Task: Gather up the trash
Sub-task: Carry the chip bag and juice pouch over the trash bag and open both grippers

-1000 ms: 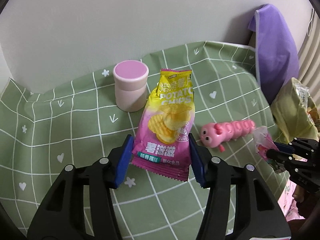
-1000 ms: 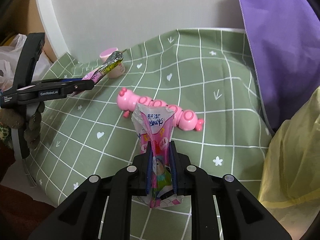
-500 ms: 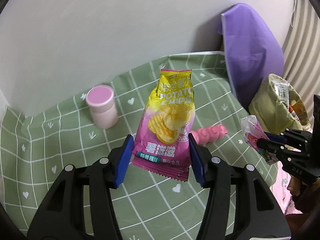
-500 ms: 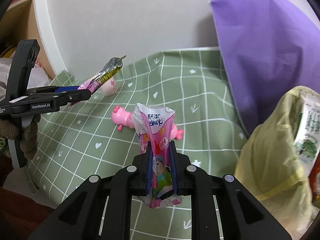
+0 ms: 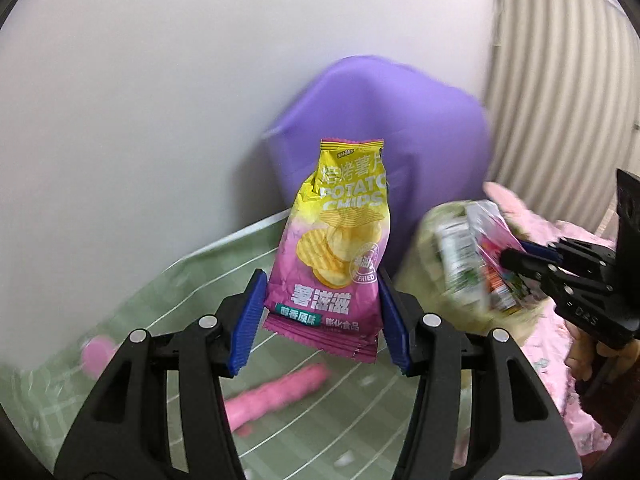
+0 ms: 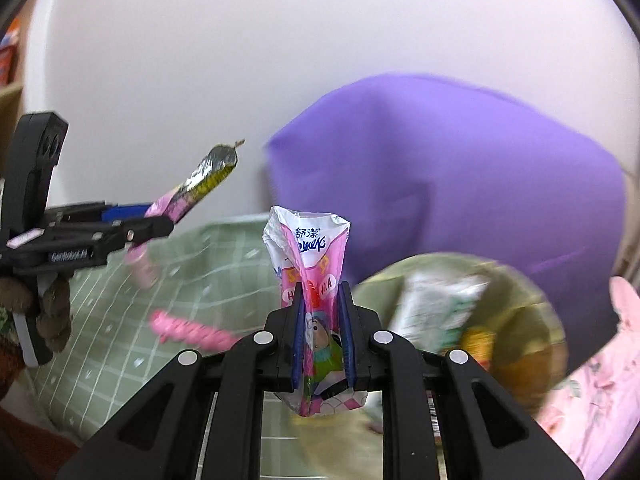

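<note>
The air above the green checked surface (image 5: pixel 132 320) lies open toward the pale wall, with only a pink caterpillar toy (image 5: pixel 276 396) and a small pink jar (image 5: pixel 96 356) (both blurred) low on the cloth. To the right the way narrows: a purple cloth (image 6: pixel 460 184) rises behind a yellow-green trash bag (image 6: pixel 528 292), whose open mouth already holds packets. The left gripper (image 5: pixel 320 320) with its chip bag (image 5: pixel 336 248) and the right gripper (image 6: pixel 322 332) with its pink wrapper (image 6: pixel 310 256) hang side by side, well apart.
</note>
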The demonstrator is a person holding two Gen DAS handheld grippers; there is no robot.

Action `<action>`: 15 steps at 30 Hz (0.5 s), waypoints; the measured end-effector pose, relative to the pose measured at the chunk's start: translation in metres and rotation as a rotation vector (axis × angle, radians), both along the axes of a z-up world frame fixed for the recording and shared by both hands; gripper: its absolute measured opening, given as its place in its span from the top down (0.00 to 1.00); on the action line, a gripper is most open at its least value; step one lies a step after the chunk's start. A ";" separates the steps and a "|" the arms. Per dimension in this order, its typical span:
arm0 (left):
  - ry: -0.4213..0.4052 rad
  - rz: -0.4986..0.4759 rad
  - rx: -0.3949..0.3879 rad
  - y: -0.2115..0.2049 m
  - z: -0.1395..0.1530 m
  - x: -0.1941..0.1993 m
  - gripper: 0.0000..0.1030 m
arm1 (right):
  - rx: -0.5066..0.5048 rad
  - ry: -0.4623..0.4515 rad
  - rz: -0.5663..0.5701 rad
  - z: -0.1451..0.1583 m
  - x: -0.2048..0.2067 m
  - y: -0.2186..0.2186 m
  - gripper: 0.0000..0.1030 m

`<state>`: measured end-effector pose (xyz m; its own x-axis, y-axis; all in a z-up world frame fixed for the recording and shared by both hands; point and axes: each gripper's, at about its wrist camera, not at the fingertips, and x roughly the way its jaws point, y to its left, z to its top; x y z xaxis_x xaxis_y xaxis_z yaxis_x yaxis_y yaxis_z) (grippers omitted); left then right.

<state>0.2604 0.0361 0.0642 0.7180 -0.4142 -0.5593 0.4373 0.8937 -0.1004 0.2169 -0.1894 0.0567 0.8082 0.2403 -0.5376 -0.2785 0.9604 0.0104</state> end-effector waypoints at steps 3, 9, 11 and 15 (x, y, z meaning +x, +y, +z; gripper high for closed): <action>-0.008 -0.083 0.007 -0.040 0.008 0.006 0.50 | -0.003 -0.034 -0.088 0.014 -0.005 -0.034 0.84; -0.002 -0.202 0.052 -0.105 0.004 0.008 0.50 | 0.016 -0.032 -0.221 0.018 -0.014 -0.092 0.84; 0.008 -0.230 0.057 -0.121 0.002 0.009 0.50 | 0.018 -0.028 -0.245 0.016 -0.017 -0.103 0.84; 0.024 -0.266 0.069 -0.136 -0.003 0.010 0.50 | 0.028 -0.016 -0.274 0.011 -0.016 -0.115 0.84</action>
